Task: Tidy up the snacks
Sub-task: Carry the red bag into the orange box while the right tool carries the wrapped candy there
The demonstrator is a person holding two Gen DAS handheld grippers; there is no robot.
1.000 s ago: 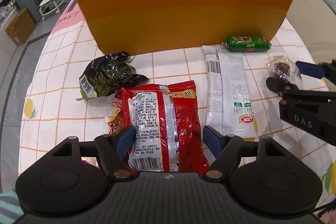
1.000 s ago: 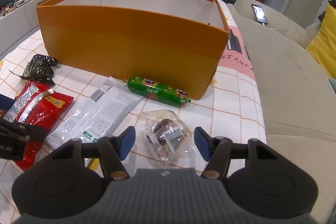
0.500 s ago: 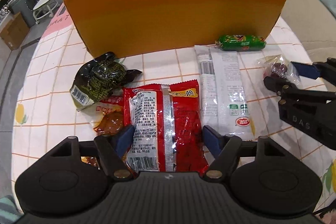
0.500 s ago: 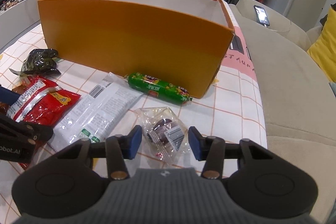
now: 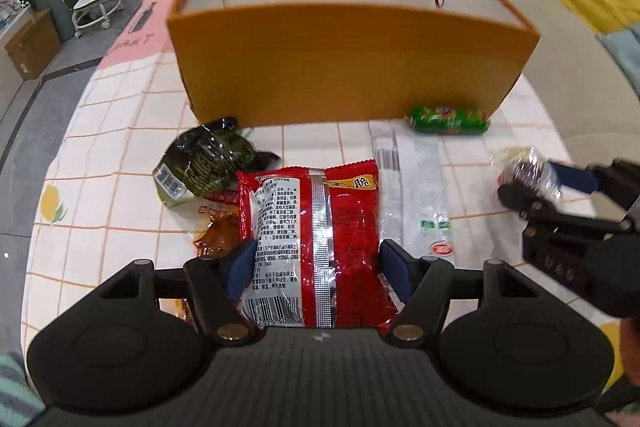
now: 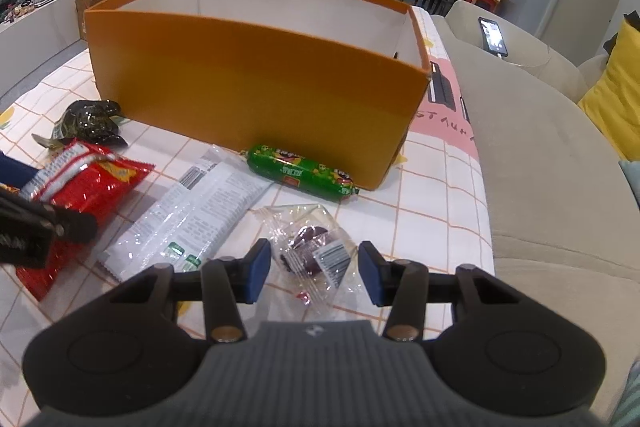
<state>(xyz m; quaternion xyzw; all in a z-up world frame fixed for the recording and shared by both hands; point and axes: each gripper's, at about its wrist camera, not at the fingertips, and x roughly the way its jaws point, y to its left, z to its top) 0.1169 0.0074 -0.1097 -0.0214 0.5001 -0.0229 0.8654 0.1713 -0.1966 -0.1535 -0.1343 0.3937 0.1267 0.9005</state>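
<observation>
Orange box [image 5: 352,67] fills the upper middle of both views, open top, white inside; it sits on the checked tablecloth [image 5: 120,155]. Your left gripper [image 5: 316,263] is at bottom centre of the left wrist view w/ its blue pads pressed against both sides of the red packet [image 5: 316,227], so it's grasping that packet, which looks raised over the other snacks. Under its left edge a brown pouch [image 5: 216,227] peeks out. Dark green packet [image 5: 204,163] lies just left of centre, near the box front. White wrapper [image 5: 416,195] lies right of the red packet, flat on the cloth. Green sausage [image 5: 448,119] rests against the box's lower right corner.

Your right gripper [image 6: 316,267] sits at bottom centre of its own view, pads either side of the clear candy bag [image 6: 316,247]; in that view small gaps show, but from the left cam the bag looks lifted between the fingers, so it's clamped on the bag. Beige sofa [image 6: 540,147] runs along the right side, phone [image 6: 494,37] lying on it at upper right.
</observation>
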